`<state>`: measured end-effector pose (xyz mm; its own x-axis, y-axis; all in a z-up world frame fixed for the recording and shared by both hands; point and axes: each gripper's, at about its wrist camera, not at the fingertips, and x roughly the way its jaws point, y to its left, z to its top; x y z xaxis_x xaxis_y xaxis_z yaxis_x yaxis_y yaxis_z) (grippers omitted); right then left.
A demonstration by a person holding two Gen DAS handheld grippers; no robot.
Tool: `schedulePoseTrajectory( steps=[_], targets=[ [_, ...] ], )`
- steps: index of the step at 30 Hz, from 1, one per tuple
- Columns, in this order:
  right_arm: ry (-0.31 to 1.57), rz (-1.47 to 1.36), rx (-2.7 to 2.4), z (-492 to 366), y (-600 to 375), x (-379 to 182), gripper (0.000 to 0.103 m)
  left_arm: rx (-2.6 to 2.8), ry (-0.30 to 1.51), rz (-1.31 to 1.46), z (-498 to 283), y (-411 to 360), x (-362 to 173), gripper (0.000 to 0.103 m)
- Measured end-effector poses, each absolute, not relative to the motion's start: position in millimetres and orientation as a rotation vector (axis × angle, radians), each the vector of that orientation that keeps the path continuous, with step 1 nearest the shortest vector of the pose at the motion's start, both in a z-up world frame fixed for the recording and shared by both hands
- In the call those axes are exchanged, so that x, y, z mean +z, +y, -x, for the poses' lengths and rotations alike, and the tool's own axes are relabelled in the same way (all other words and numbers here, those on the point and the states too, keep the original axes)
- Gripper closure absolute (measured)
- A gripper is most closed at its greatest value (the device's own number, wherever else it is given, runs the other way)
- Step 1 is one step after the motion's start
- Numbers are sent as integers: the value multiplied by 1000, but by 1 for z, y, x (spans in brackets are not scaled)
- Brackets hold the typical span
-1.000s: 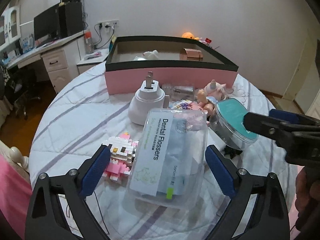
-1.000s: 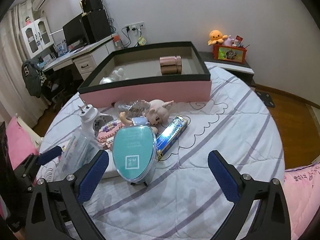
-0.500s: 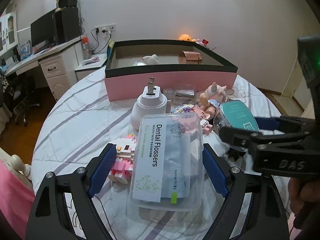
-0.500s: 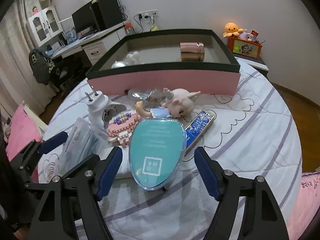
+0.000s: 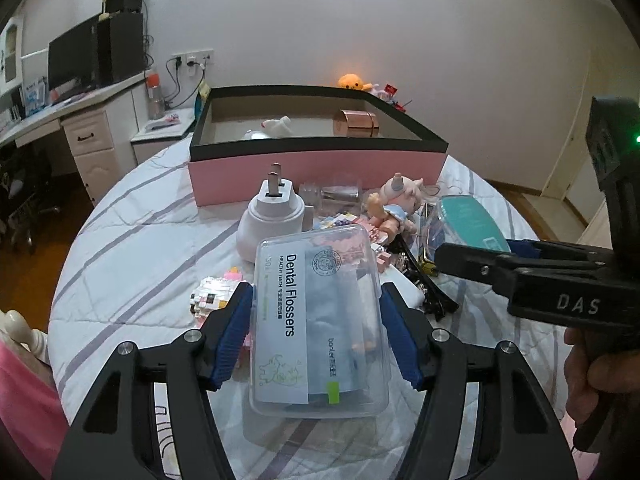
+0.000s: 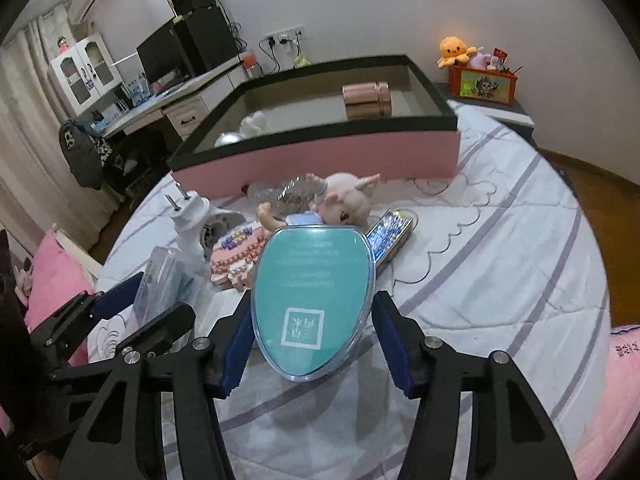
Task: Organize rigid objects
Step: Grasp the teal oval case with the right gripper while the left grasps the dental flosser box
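The left gripper [image 5: 318, 340] has the clear dental flosser box [image 5: 320, 320] between its blue pads. The jaws are closing, the left pad at the box's side wall and the right pad right at the opposite edge — whether they press yet I can't tell. The box's long axis runs away from the fingers, near end low between the jaws, far end toward the white plug [image 5: 274, 216]. So the jaws cross its short width, as a lift needs.

To the right, the right gripper [image 6: 314, 346] is closing too, on the teal oval case [image 6: 316, 300]. The case stands between the pads with its narrow end nearest and its long axis pointing away; a thin gap seems to remain on each side.

Beyond both, across the striped bedspread [image 6: 500, 248], past a doll [image 6: 344, 204] and a blue foil box [image 6: 390, 232], sits the pink tray with the black rim [image 5: 316, 168]. It lies straight ahead and far — each hand would carry its item forward and over that near wall.
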<state>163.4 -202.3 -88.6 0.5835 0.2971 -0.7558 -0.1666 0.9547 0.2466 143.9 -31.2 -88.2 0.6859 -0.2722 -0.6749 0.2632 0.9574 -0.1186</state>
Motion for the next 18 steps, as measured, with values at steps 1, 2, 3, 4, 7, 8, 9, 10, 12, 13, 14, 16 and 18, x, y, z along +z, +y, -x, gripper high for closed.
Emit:
schedulePoseTrajectory(
  steps=[1, 2, 3, 4, 7, 8, 9, 10, 12, 13, 14, 16, 18],
  targets=[
    [904, -154, 272, -162, -203, -87, 44, -299, 755, 12, -143, -31, -87, 39],
    [901, -153, 270, -161, -203, -85, 44, -298, 751, 11, -142, -31, -86, 38],
    [899, -155, 271, -161, -204, -84, 44, -297, 744, 11, -140, -31, -83, 39],
    [897, -157, 272, -161, -204, -83, 44, -297, 740, 11, -139, -31, -81, 39],
    [890, -158, 270, -160, -205, -80, 44, -292, 724, 9, -137, -30, -74, 39],
    [884, -158, 270, -159, -206, -78, 44, -291, 719, 11, -136, -29, -71, 39],
    [879, -157, 270, -159, -206, -76, 44, -287, 712, 12, -136, -28, -67, 39],
    [875, -157, 270, -158, -207, -74, 44, -285, 708, 11, -135, -28, -65, 39],
    [861, -156, 273, -158, -208, -67, 44, -280, 695, 9, -135, -26, -58, 39],
    [854, -153, 273, -158, -208, -64, 44, -276, 688, 10, -137, -25, -53, 38],
    [845, -148, 273, -160, -208, -59, 44, -275, 682, 13, -138, -23, -49, 38],
    [828, -144, 279, -164, -208, -50, 44, -268, 662, 15, -143, -20, -39, 39],
    [808, -129, 277, -170, -208, -41, 44, -256, 637, 10, -152, -17, -29, 39]
  ],
)
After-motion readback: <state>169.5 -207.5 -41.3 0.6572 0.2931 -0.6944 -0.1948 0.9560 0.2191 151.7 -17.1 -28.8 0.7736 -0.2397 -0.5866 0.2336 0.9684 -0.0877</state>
